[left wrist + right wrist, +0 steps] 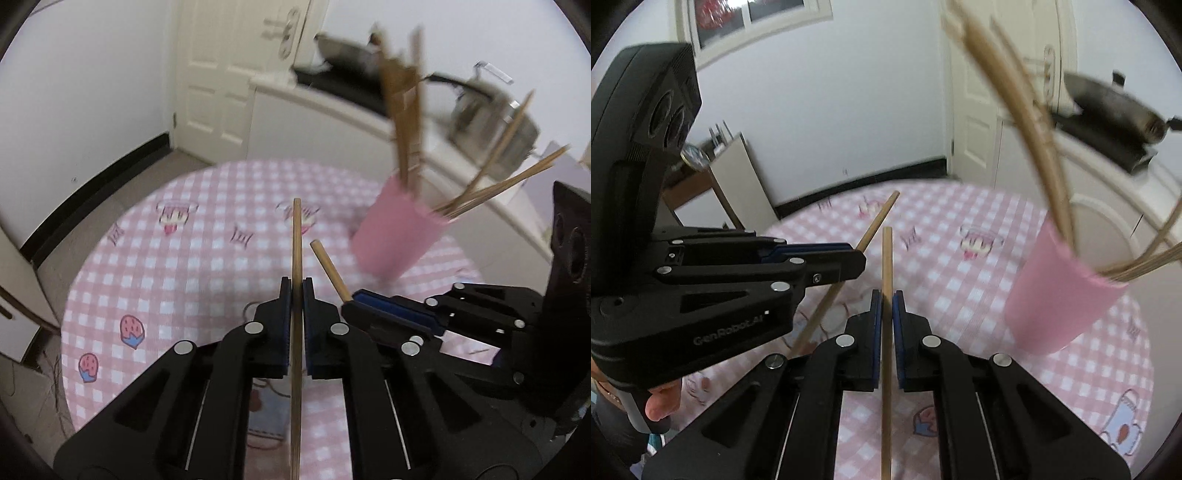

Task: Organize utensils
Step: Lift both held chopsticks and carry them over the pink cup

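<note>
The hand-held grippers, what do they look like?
Each hand-held gripper, left and right, is black plastic with two flat fingers, blue ridged pads, and round silver pins at the joints. The left one's body shows small pale lettering in the right wrist view.

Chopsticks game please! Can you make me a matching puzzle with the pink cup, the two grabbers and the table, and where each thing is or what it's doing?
Things:
1. left gripper
2. right gripper
3. pink cup
4. tablecloth

States:
A. pink checks with strawberries
B. full of wooden sticks
C. pinching one chopstick, beside the cup
D. pinching one chopstick, farther from the cup

Pairs: 1-D, 2-C, 3-B, 4-A
</note>
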`<move>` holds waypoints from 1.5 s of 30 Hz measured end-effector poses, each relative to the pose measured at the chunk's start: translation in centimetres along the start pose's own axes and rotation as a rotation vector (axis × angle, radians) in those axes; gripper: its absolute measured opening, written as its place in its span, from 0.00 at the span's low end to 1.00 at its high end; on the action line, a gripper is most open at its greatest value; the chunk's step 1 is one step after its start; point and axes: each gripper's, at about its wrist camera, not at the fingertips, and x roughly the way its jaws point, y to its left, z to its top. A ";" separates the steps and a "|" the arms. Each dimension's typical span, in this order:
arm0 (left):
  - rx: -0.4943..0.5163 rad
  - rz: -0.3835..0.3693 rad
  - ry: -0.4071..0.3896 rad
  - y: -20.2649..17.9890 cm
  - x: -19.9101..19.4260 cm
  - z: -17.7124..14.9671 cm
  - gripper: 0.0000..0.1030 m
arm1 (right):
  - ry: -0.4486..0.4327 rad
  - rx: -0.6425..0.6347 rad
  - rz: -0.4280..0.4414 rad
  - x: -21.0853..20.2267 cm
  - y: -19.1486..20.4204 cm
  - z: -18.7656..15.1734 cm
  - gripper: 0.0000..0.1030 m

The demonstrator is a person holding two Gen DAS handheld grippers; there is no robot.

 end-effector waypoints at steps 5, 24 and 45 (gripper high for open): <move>0.023 -0.038 -0.092 -2.0 -4.3 0.4 0.06 | -0.109 -0.024 -0.007 -3.9 0.9 0.9 0.04; 0.097 -0.076 -0.344 -7.0 -11.7 2.3 0.06 | -0.401 -0.067 -0.126 -13.0 0.5 1.9 0.04; -0.023 -0.101 -0.629 -10.1 -10.7 7.3 0.06 | -0.735 -0.009 -0.369 -15.2 -5.1 2.7 0.04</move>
